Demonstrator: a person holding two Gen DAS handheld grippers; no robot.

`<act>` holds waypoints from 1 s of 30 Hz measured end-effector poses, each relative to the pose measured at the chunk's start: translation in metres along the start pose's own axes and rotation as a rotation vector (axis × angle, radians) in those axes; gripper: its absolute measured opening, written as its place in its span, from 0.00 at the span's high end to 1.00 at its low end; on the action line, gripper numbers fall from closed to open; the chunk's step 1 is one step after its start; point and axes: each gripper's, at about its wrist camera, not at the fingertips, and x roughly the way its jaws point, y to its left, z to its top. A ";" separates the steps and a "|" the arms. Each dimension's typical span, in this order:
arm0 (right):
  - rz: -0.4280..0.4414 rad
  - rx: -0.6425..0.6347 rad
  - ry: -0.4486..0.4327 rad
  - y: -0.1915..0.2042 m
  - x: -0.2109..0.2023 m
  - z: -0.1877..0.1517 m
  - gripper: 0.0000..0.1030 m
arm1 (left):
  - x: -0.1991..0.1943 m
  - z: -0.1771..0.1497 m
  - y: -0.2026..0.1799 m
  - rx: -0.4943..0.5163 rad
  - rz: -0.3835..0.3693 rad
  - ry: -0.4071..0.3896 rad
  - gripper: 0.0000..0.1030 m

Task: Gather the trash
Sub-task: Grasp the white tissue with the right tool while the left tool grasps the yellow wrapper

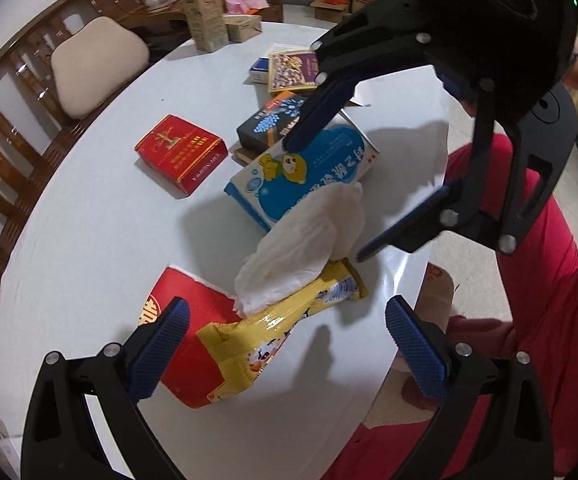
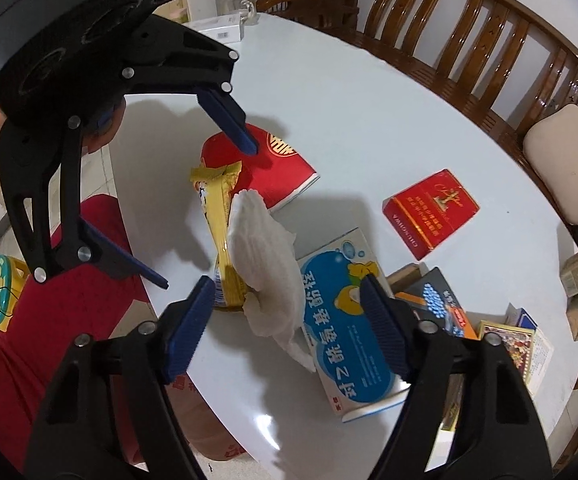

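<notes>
A crumpled white tissue (image 1: 309, 236) lies on a twisted yellow snack wrapper (image 1: 273, 324) near the table's front edge. The wrapper rests partly on a flattened red paper cup (image 1: 193, 360). A blue and white medicine box (image 1: 309, 168) lies just behind the tissue. My left gripper (image 1: 287, 344) is open, its fingers either side of the wrapper. My right gripper (image 2: 289, 328) is open above the tissue (image 2: 265, 268) and wrapper (image 2: 221, 216). The right gripper also shows in the left wrist view (image 1: 325, 200), and the left gripper in the right wrist view (image 2: 209, 216). Both are empty.
A red cigarette carton (image 1: 183, 152), a dark box (image 1: 273, 120), a purple-edged card box (image 1: 293, 70) and cardboard cartons (image 1: 205, 16) lie on the white round table (image 1: 89, 260). Wooden chairs with a beige cushion (image 1: 97, 64) ring it. A bag (image 2: 201, 428) stands by the person's red trousers.
</notes>
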 end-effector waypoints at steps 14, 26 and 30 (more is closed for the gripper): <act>-0.001 0.029 0.051 -0.004 0.020 -0.003 0.79 | 0.023 -0.004 0.000 -0.022 0.027 0.062 0.37; -0.030 0.112 0.043 -0.016 0.017 -0.016 0.84 | 0.032 -0.012 -0.014 -0.060 0.077 0.085 0.63; -0.031 0.143 0.042 -0.018 0.015 -0.018 0.85 | 0.032 -0.010 -0.018 -0.111 0.112 0.091 0.67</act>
